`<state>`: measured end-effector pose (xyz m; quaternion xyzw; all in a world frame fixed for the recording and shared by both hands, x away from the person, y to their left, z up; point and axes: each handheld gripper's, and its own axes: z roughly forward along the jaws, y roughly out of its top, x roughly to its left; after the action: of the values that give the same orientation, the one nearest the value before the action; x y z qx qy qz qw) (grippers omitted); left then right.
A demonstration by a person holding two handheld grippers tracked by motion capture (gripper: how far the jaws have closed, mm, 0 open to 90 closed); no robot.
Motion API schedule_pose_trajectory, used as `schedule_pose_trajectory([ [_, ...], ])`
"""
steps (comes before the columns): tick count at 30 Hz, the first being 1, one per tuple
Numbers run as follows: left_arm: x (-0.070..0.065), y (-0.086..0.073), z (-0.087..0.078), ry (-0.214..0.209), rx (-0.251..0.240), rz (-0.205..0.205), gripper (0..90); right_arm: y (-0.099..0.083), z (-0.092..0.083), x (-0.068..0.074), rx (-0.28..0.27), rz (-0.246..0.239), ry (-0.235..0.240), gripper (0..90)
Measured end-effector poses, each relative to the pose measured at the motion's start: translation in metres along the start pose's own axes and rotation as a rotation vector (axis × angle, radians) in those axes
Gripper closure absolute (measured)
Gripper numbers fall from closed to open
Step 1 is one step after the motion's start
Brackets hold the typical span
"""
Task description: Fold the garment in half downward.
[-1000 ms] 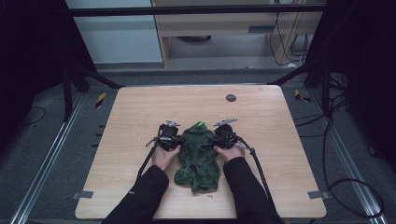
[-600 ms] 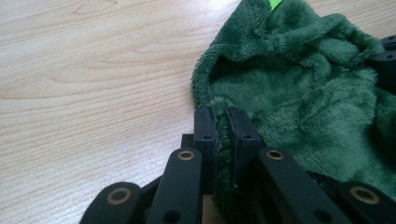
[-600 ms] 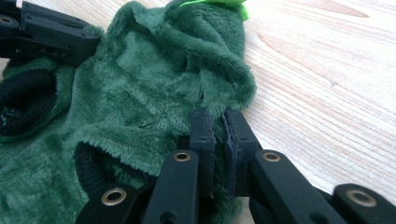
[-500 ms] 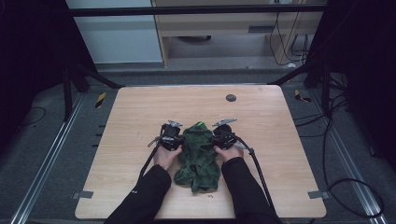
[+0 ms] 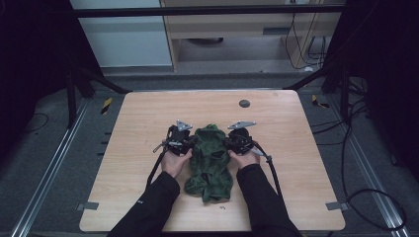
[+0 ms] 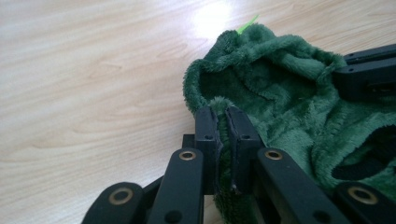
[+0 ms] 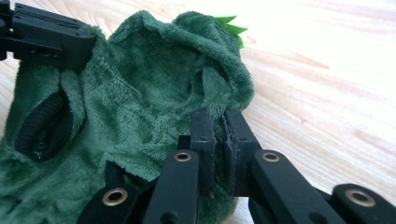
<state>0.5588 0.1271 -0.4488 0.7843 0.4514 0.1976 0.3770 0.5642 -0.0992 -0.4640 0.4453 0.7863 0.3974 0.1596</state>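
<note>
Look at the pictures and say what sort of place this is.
Probably a lab or recording workspace: a bare wooden table on grey carpet, a dark metal frame around it, loose cables on the floor, shelving behind.

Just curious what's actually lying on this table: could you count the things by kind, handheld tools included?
Green plush garment: 1
Handheld tools: 2, the left tool and the right tool, each shut on the garment's edge
Small dark round disc: 1
Total: 4
</note>
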Motion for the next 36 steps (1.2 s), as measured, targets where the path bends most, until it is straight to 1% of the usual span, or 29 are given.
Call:
schedule_pose_trajectory([
  [2, 0.0, 0.003, -0.003, -0.001, -0.015, 0.001, 84.3, 0.003, -0.004, -0.001, -0.017, -0.003, 0.001, 84.1],
  [4, -0.001, 0.006, -0.005, -0.001, -0.02, 0.012, 84.4, 0.008, -0.01, -0.002, -0.038, 0.001, 0.003, 84.1],
  [8, 0.0, 0.01, -0.01, 0.001, -0.042, 0.018, 84.3, 0.012, -0.013, -0.003, -0.053, -0.001, 0.008, 84.1],
  [10, 0.001, 0.014, -0.014, -0.001, -0.055, 0.019, 84.3, 0.017, -0.014, -0.003, -0.064, -0.011, 0.012, 84.1],
  [13, 0.003, 0.016, -0.017, -0.003, -0.059, 0.024, 84.3, 0.02, -0.016, -0.002, -0.075, -0.015, 0.017, 84.1],
  [15, 0.003, 0.017, -0.019, -0.01, -0.072, 0.021, 84.3, 0.021, -0.017, -0.002, -0.074, -0.021, 0.016, 84.1],
  [16, 0.004, 0.018, -0.021, -0.01, -0.068, 0.034, 84.3, 0.022, -0.019, 0.0, -0.081, -0.031, 0.016, 84.1],
  [19, 0.003, 0.019, -0.023, -0.01, -0.071, 0.046, 84.3, 0.023, -0.02, 0.001, -0.087, -0.041, 0.013, 84.1],
  [20, 0.003, 0.02, -0.024, -0.011, -0.07, 0.051, 84.3, 0.024, -0.023, 0.001, -0.092, -0.05, 0.014, 84.0],
  [23, 0.001, 0.02, -0.028, -0.014, -0.079, 0.052, 84.3, 0.025, -0.027, 0.002, -0.099, -0.064, 0.012, 84.0],
  [25, 0.0, 0.021, -0.032, -0.02, -0.086, 0.054, 84.3, 0.026, -0.031, 0.003, -0.111, -0.064, 0.022, 84.0],
  [28, -0.003, 0.021, -0.04, -0.023, -0.093, 0.07, 84.3, 0.026, -0.038, 0.007, -0.119, -0.07, 0.037, 83.9],
  [31, -0.005, 0.018, -0.047, -0.032, -0.113, 0.074, 84.3, 0.024, -0.043, 0.01, -0.123, -0.095, 0.045, 83.9],
  [36, -0.007, 0.013, -0.056, -0.042, -0.125, 0.081, 84.3, 0.02, -0.051, 0.017, -0.126, -0.124, 0.055, 83.9],
])
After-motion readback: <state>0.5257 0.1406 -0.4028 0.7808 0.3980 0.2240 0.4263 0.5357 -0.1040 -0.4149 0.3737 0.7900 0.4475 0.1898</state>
